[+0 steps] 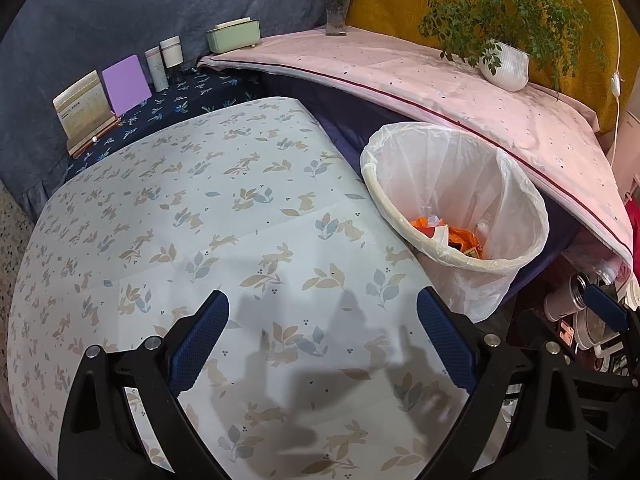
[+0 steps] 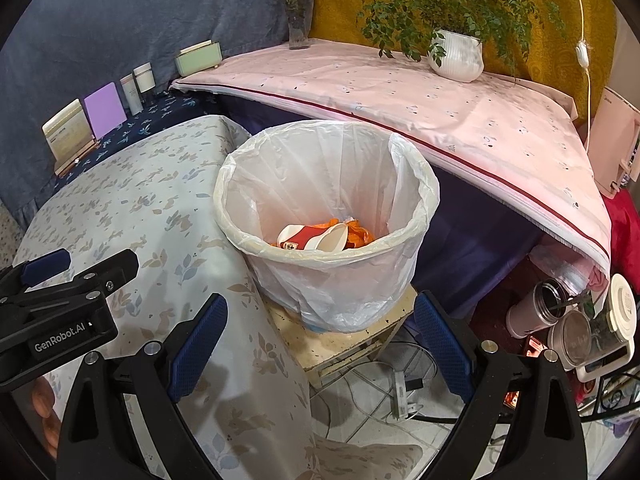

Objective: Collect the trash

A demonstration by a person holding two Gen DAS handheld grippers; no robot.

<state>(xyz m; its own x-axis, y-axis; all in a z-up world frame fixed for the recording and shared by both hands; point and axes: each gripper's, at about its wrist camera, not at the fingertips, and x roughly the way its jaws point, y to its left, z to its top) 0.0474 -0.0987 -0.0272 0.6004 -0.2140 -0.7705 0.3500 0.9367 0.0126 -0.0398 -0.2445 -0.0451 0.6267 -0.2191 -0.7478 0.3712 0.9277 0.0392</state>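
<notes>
Blue-padded fingers of the left gripper (image 1: 322,334) stand wide apart and hold nothing in the left wrist view, hovering over a table draped in a pale rabbit-print tablecloth (image 1: 224,208). At the right edge of that table is the trash bin (image 1: 456,216), lined with a white plastic bag; orange scraps and other trash (image 1: 450,236) lie at its bottom. Along the far left a cream booklet (image 1: 82,106) and a purple card (image 1: 126,84) lean upright, with two small white containers (image 1: 166,60) and a pale green box (image 1: 234,34) further right. A pink cloth (image 1: 460,92) covers the far surface, bearing a glass vase of flowers (image 1: 338,0) and a potted plant in a white pot (image 1: 504,64).

From the right wrist view, the right gripper (image 2: 320,336) is likewise spread wide and empty, aimed at the trash bin (image 2: 324,200), which rests on a worn cream stool (image 2: 360,340). Inside lies a red-and-white paper cup (image 2: 316,238) on its side among orange scraps (image 2: 362,234). The left gripper (image 2: 60,300) shows at the near left over the tablecloth (image 2: 160,200). A metal flask (image 2: 536,312) stands at the near right.
</notes>
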